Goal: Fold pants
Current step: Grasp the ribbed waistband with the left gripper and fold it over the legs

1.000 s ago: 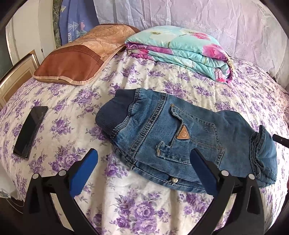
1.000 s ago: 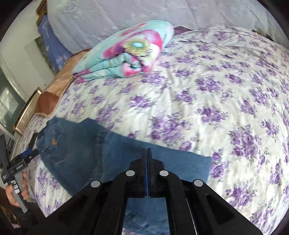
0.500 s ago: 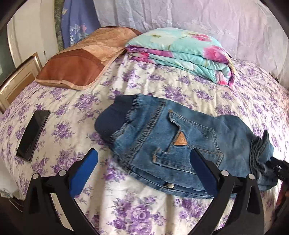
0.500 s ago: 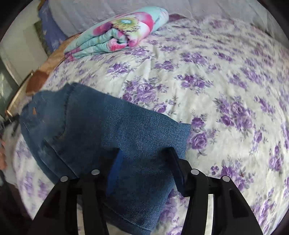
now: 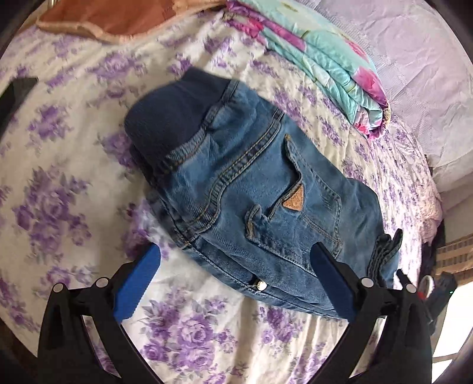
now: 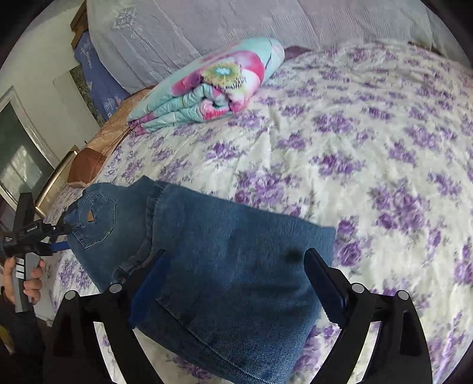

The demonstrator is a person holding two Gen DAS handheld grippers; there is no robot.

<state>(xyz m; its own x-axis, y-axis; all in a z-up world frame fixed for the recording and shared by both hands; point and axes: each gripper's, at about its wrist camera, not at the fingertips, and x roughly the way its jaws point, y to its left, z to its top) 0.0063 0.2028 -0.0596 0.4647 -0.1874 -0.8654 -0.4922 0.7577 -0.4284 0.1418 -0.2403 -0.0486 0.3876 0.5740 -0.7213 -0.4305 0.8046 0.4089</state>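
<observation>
Blue denim pants [image 5: 251, 189] lie folded on the floral bed sheet [image 5: 59, 177], dark waistband at the far left, back pocket with a tan triangle patch facing up. My left gripper [image 5: 236, 283] is open and empty, just short of the pants' near edge. In the right wrist view the folded leg end [image 6: 236, 265] lies flat on the sheet. My right gripper [image 6: 236, 283] is open with its fingers spread over that fold, holding nothing. The left gripper [image 6: 59, 236] shows there at the pants' far end.
A folded teal and pink quilt [image 5: 319, 65] lies beyond the pants, with a brown pillow [image 5: 118, 17] at the far left. A black phone [image 5: 17, 91] lies at the left edge of the sheet. The bed's edge drops off at the right [image 5: 434, 224].
My right gripper has opened and let go of the pant leg, which now lies folded over. My left gripper has moved closer to the pants, still open.
</observation>
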